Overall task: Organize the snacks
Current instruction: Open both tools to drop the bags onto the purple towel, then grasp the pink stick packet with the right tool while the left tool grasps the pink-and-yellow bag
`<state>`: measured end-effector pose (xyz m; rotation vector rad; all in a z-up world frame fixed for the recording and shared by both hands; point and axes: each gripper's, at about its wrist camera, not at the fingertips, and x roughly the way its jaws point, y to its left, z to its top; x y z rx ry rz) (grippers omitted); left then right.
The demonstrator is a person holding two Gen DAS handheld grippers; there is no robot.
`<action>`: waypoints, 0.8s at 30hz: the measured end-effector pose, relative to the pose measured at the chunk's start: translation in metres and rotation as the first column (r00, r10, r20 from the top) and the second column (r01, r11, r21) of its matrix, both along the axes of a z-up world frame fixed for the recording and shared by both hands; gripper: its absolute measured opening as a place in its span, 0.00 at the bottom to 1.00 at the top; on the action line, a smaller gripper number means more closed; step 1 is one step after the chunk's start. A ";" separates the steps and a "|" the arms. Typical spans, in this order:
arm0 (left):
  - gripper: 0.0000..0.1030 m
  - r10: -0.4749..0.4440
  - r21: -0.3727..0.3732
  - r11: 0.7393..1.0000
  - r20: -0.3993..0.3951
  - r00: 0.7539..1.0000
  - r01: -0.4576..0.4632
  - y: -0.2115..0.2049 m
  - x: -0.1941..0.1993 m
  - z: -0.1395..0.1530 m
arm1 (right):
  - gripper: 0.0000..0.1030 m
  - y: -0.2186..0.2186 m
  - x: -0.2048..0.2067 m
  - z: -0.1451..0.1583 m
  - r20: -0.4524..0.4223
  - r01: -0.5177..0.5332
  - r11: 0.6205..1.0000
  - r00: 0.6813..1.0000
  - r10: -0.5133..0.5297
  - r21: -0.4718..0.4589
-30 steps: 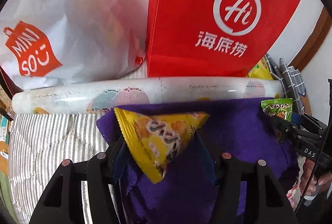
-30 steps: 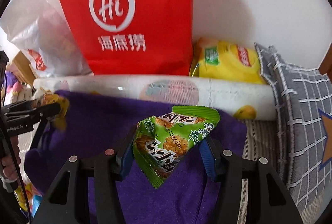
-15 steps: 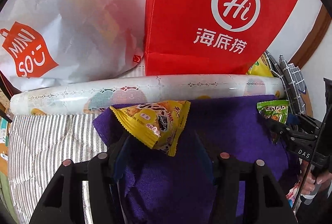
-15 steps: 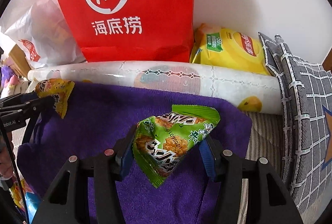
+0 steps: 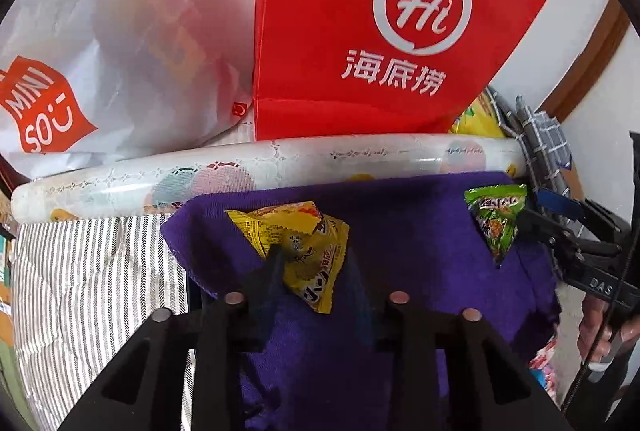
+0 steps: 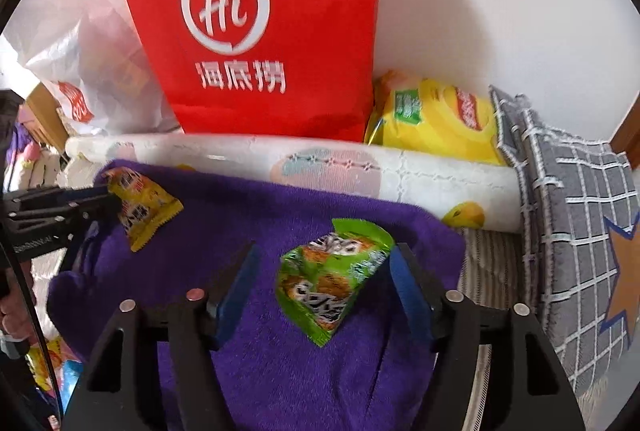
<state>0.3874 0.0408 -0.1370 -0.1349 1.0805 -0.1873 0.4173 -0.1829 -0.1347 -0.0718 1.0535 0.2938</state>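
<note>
At lower centre of the left wrist view, the left gripper (image 5: pixel 312 263) was closing, its fingers pinching the yellow snack packet (image 5: pixel 298 251) over the purple towel (image 5: pixel 400 231). In the right wrist view, the right gripper (image 6: pixel 320 271) was opening — fingers apart, the green snack packet (image 6: pixel 332 279) loose between them at centre. Behind stood a red paper bag (image 6: pixel 256 23).

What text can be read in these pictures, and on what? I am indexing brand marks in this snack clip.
"Hi" in a white ring, over "海底捞": red bag.
"MINI SO": orange patch on the white plastic bag.
"DAS": black body of the right claw.
Yellow snack packet, green snack packet, big yellow bag: print too small or blurred to read.
</note>
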 end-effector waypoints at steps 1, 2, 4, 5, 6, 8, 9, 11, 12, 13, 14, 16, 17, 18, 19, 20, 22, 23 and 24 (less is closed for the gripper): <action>0.37 0.005 -0.005 1.000 -0.004 1.000 -0.005 0.001 -0.001 0.002 | 0.71 0.000 -0.002 0.005 0.004 0.010 1.000 1.000 -0.010 -0.001; 0.40 0.002 -0.003 1.000 0.001 1.000 -0.002 0.000 -0.002 0.006 | 0.75 0.000 -0.006 0.011 0.012 0.027 1.000 1.000 -0.027 -0.007; 0.43 -0.004 0.018 1.000 0.021 1.000 0.003 -0.005 -0.007 0.015 | 0.80 -0.005 -0.015 0.021 0.027 0.053 0.998 0.998 -0.052 -0.023; 0.49 -0.002 0.028 1.000 0.032 0.999 0.001 -0.007 -0.009 0.020 | 0.82 -0.007 -0.024 0.027 0.047 0.070 0.997 0.997 -0.068 -0.037; 0.55 -0.002 0.034 0.999 0.045 0.999 0.000 -0.009 -0.012 0.025 | 0.83 -0.010 -0.029 0.031 0.061 0.078 0.996 0.995 -0.075 -0.045; 0.59 -0.008 0.034 0.999 0.083 0.997 0.005 -0.014 -0.022 0.038 | 0.86 -0.015 -0.045 0.041 0.087 0.103 0.993 0.991 -0.098 -0.053; 0.60 -0.007 0.036 0.999 0.095 0.995 0.004 -0.015 -0.026 0.044 | 0.87 -0.018 -0.052 0.045 0.095 0.119 0.991 0.989 -0.113 -0.058; 0.67 -0.006 0.046 0.999 0.126 0.992 0.000 -0.019 -0.039 0.056 | 0.87 -0.027 -0.067 0.052 0.119 0.150 0.987 0.983 -0.143 -0.057; 0.68 -0.005 0.049 0.999 0.146 0.989 -0.002 -0.021 -0.046 0.062 | 0.87 -0.031 -0.074 0.055 0.130 0.161 0.986 0.980 -0.153 -0.053; 0.68 -0.004 0.049 0.999 0.168 0.986 -0.004 -0.022 -0.054 0.067 | 0.87 -0.035 -0.081 0.057 0.142 0.169 0.985 0.977 -0.161 -0.045; 0.68 -0.003 0.043 0.999 0.191 0.982 -0.005 -0.023 -0.064 0.072 | 0.87 -0.040 -0.090 0.060 0.151 0.176 0.984 0.974 -0.169 -0.032; 0.68 -0.005 0.037 0.999 0.225 0.974 -0.004 -0.024 -0.079 0.079 | 0.87 -0.049 -0.107 0.062 0.153 0.184 0.983 0.972 -0.179 -0.016; 0.67 -0.005 0.041 0.999 0.239 0.971 -0.005 -0.025 -0.088 0.083 | 0.86 -0.053 -0.115 0.062 0.143 0.177 0.984 0.974 -0.174 -0.007; 0.67 -0.004 0.047 0.999 0.245 0.970 -0.007 -0.025 -0.095 0.085 | 0.85 -0.056 -0.121 0.060 0.132 0.168 0.986 0.977 -0.167 0.003; 0.67 -0.006 0.051 0.999 0.243 0.970 -0.007 -0.025 -0.102 0.087 | 0.85 -0.060 -0.129 0.059 0.117 0.164 0.986 0.979 -0.164 0.014; 0.68 -0.012 0.058 0.998 0.238 0.971 -0.002 -0.025 -0.109 0.087 | 0.85 -0.064 -0.135 0.056 0.097 0.168 0.986 0.981 -0.169 0.021; 0.67 -0.018 0.077 0.997 0.219 0.976 0.001 -0.025 -0.122 0.088 | 0.85 -0.075 -0.152 0.050 0.077 0.230 0.973 0.970 -0.232 0.037; 0.67 -0.009 0.080 0.997 0.211 0.977 -0.008 -0.023 -0.131 0.088 | 0.85 -0.080 -0.160 0.046 0.067 0.250 0.966 0.965 -0.254 0.061; 0.67 -0.006 0.078 0.997 0.207 0.978 -0.010 -0.020 -0.138 0.088 | 0.84 -0.082 -0.166 0.042 0.053 0.252 0.964 0.965 -0.257 0.081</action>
